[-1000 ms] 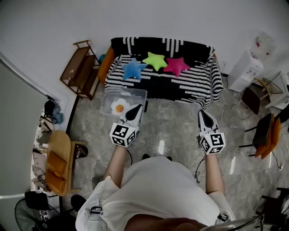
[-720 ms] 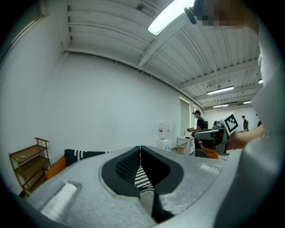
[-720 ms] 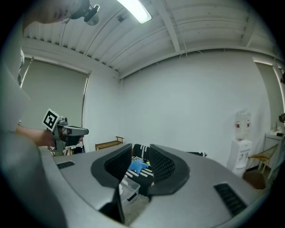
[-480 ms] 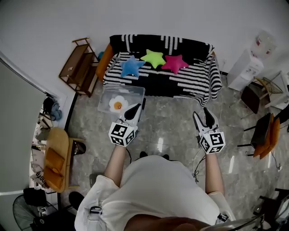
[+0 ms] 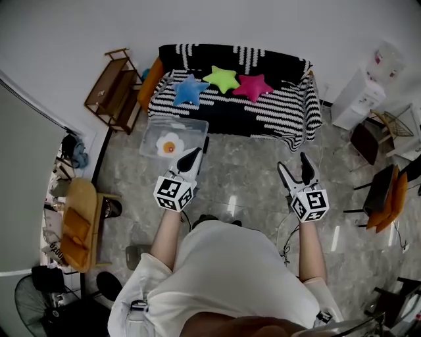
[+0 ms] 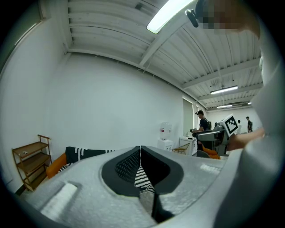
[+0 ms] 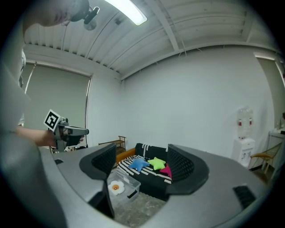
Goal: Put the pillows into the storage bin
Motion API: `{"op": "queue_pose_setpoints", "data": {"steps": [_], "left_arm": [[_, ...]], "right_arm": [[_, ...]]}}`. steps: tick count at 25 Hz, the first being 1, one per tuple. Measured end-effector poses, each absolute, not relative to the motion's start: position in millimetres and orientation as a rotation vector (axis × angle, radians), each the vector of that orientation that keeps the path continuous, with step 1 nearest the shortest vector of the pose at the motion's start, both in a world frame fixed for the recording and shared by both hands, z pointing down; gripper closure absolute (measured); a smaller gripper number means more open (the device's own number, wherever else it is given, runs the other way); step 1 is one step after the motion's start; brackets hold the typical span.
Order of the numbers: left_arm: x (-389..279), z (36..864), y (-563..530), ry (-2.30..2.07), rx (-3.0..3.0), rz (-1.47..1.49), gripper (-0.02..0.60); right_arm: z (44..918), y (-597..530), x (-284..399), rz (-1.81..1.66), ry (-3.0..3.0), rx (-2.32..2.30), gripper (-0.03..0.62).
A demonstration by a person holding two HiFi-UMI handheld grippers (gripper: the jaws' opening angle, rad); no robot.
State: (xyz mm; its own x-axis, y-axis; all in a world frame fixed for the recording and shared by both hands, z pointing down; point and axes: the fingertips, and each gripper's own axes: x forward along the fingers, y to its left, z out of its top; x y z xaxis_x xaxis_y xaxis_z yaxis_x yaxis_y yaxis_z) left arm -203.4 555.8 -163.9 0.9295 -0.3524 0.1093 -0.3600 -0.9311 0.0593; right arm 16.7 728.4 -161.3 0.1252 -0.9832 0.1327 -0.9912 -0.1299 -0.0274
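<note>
Pink star pillow (image 5: 254,86) lies up-frame of the nearer right gripper (image 5: 294,168), whose empty jaws have just been opening; left gripper (image 5: 191,157) closed, empty.

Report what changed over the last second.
On the right gripper, the fingers have just been opening, nothing between them. Unchanged: left gripper shut and empty; blue star pillow, green star pillow, pink star pillow on the striped sofa; fried-egg pillow in the clear plastic bin.

— Home or workplace?
— A staged living corner in a lab: black-and-white striped fabric sofa (image 5: 263,115) ahead of the left tongs (image 5: 193,155), white water dispenser (image 5: 358,99) off to their right, ribbed metal ceiling (image 7: 200,26) with strip lights (image 7: 127,11).
</note>
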Motion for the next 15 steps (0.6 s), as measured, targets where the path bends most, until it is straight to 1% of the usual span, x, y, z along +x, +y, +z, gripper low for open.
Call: {"op": "queue_pose_setpoints", "data": {"steps": [8,15], "left_arm": [[-190.1,-152.5,561.9,-0.566,2.998,0.172,0.565],[-169.3,-142.7,535.4,-0.546,3.004,0.200,0.565]], "right_arm": [[-148.2,735.7,33.6,0.234,-2.019,2.319,0.247],[-138.0,712.6,48.3,0.269,-1.993,2.318,0.247]]}}
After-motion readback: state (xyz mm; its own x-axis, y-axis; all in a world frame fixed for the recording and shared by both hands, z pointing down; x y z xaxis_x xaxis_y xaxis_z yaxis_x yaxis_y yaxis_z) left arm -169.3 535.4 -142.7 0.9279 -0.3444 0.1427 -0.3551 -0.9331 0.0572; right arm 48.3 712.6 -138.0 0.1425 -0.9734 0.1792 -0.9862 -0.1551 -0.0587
